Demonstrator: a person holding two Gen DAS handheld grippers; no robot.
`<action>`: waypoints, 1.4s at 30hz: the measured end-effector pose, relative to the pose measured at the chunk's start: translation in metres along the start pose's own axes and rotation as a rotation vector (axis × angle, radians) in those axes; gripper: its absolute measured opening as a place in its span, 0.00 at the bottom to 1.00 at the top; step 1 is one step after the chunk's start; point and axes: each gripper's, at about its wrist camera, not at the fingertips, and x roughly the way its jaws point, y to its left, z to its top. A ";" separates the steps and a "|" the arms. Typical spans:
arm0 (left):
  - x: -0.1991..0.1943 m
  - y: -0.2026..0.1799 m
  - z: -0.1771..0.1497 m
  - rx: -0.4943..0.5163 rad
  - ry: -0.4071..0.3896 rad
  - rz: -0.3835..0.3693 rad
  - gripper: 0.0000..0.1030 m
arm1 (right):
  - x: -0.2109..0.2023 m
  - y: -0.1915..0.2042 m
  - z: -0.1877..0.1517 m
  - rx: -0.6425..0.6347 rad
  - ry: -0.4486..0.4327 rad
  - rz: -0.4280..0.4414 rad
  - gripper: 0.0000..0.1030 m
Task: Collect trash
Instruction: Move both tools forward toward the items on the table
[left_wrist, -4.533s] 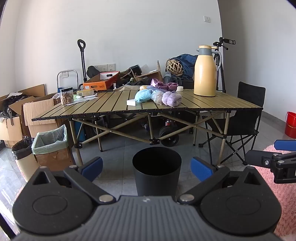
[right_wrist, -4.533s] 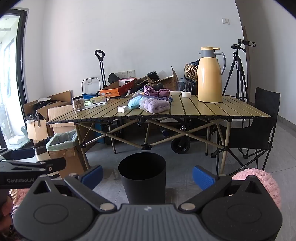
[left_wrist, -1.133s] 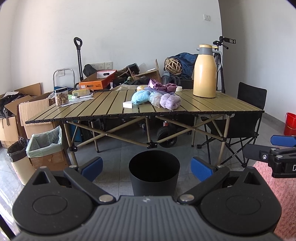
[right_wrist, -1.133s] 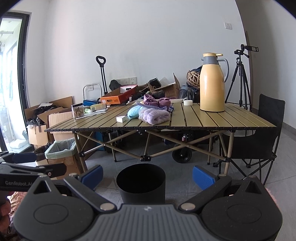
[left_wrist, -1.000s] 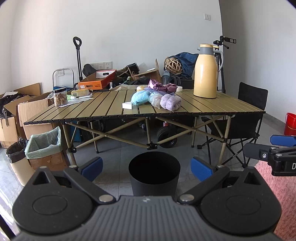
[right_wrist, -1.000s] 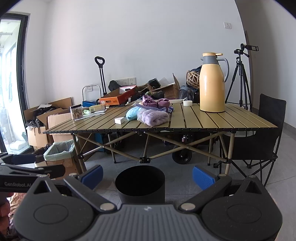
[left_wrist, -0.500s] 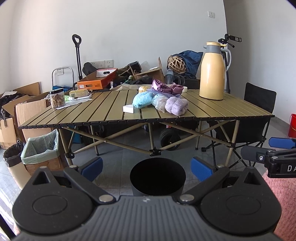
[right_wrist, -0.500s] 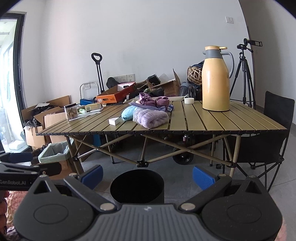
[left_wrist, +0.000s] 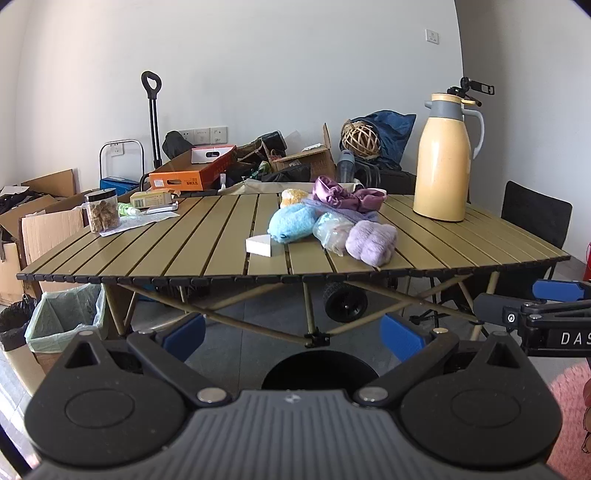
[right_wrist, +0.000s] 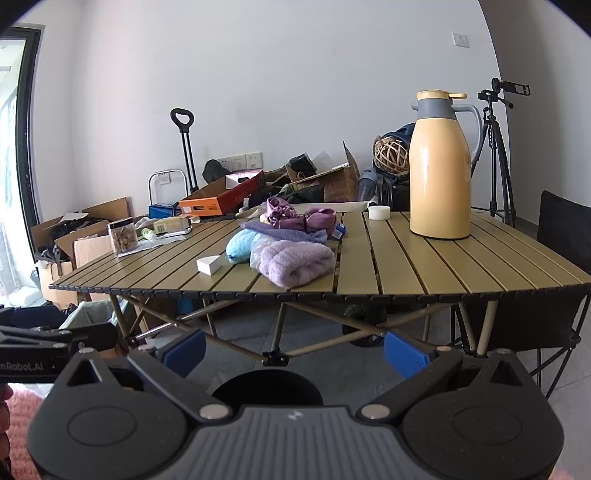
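Nothing is collected yet: left gripper and right gripper hang empty, fingers spread wide, above the black bin; the white box sits mid-surface.

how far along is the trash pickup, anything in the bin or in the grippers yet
Nothing looks done yet. Both the left gripper and the right gripper are open and empty, held low in front of the table. The black bin on the floor shows only a dark inside; I can't tell if anything is in it. Left to do: the white box, plastic bag and other clutter on the table are untouched.
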 end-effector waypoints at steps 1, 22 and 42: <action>0.006 0.001 0.003 -0.001 -0.002 0.002 1.00 | 0.005 0.000 0.003 -0.001 -0.002 -0.002 1.00; 0.096 0.029 0.059 -0.035 -0.085 0.057 1.00 | 0.115 0.008 0.053 -0.037 -0.050 -0.029 1.00; 0.172 0.043 0.066 -0.060 -0.076 0.102 1.00 | 0.202 0.016 0.045 -0.003 -0.030 -0.089 1.00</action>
